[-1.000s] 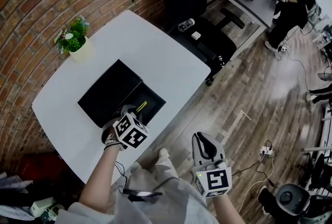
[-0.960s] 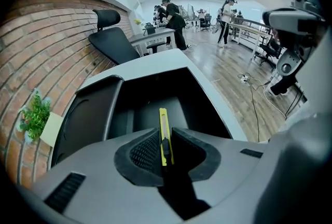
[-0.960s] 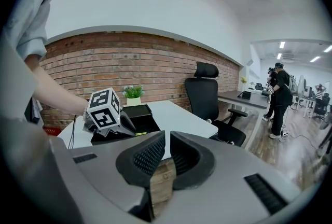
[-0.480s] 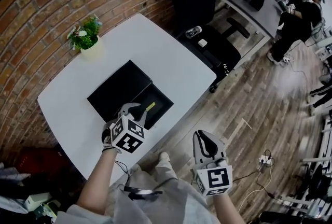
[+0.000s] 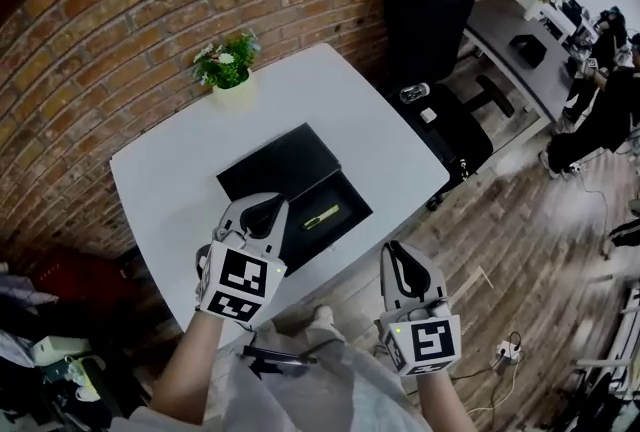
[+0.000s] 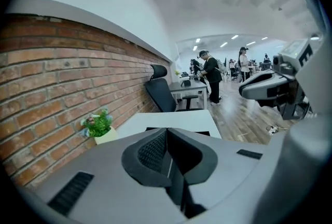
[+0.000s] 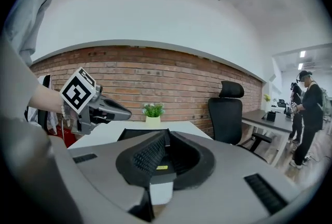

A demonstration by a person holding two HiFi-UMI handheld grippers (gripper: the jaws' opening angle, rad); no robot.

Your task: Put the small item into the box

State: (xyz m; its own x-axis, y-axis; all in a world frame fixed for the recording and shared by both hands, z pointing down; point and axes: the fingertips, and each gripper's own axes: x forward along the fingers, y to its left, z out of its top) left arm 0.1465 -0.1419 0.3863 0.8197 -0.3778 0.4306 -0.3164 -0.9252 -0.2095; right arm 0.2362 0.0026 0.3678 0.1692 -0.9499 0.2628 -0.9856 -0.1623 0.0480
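An open black box [image 5: 347,192] lies on the white table [image 5: 170,190], its lid [image 5: 280,163] lying beside it toward the wall. A small yellow item [image 5: 322,216] lies inside the box. My left gripper [image 5: 263,216] is shut and empty, hovering at the box's near-left corner, clear of the item. My right gripper [image 5: 404,270] is shut and empty, off the table's front edge over the wooden floor. In the right gripper view the yellow item [image 7: 162,167] shows beyond the shut jaws [image 7: 167,135]. The left gripper view shows shut jaws [image 6: 167,132].
A potted plant [image 5: 228,66] stands at the table's far edge against the brick wall. A black office chair [image 5: 436,15] sits beyond the table's right corner. A grey desk [image 5: 520,50] and standing people are at the far right. Cables lie on the floor [image 5: 505,350].
My left gripper has drawn back from over the box toward the near-left, leaving the yellow item lying in it. The right gripper has stayed about where it was. The head view has shifted.
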